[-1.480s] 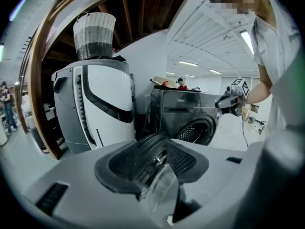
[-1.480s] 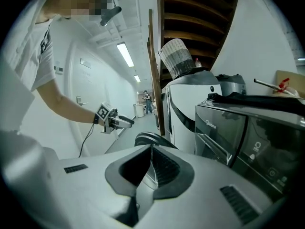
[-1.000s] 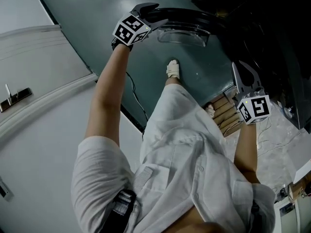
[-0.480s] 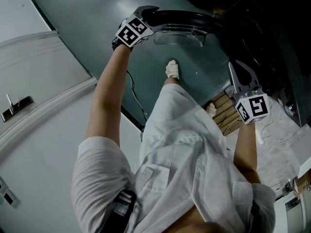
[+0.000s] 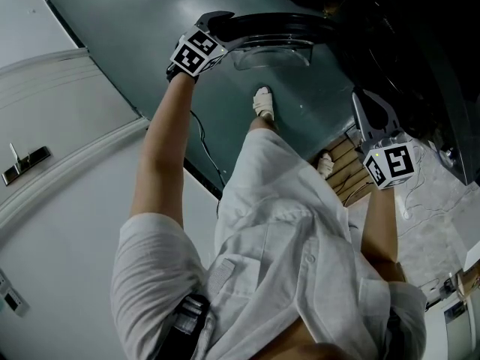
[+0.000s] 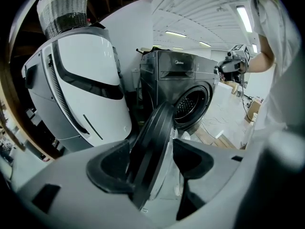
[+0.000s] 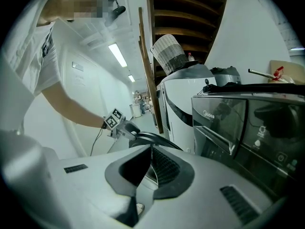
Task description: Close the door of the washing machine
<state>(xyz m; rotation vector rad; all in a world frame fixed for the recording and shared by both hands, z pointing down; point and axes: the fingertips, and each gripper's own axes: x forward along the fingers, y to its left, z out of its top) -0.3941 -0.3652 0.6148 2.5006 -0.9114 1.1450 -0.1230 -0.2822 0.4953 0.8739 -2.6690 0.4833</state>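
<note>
Person: wore a white shirt and stood over a dark floor, one shoe showing below the hem.
Left gripper: reached forward at arm's length; its jaws were clamped on the black rim of the door, one pad on each face of the edge.
Grip seen close: in the left gripper view the left gripper had the door running edge-on between its pads.
Right gripper: was held up beside the machine's front, well apart from the door, its jaws brought together with nothing between them.
Door: stood swung out from the washing machine, hinged and partly open, apart from the round drum opening.
Washing machine: dark-fronted, on the person's right, near a wooden pallet.
Neighbour: a white appliance stood just beside the machine.
Farthest: a wicker basket sat atop that white appliance.
</note>
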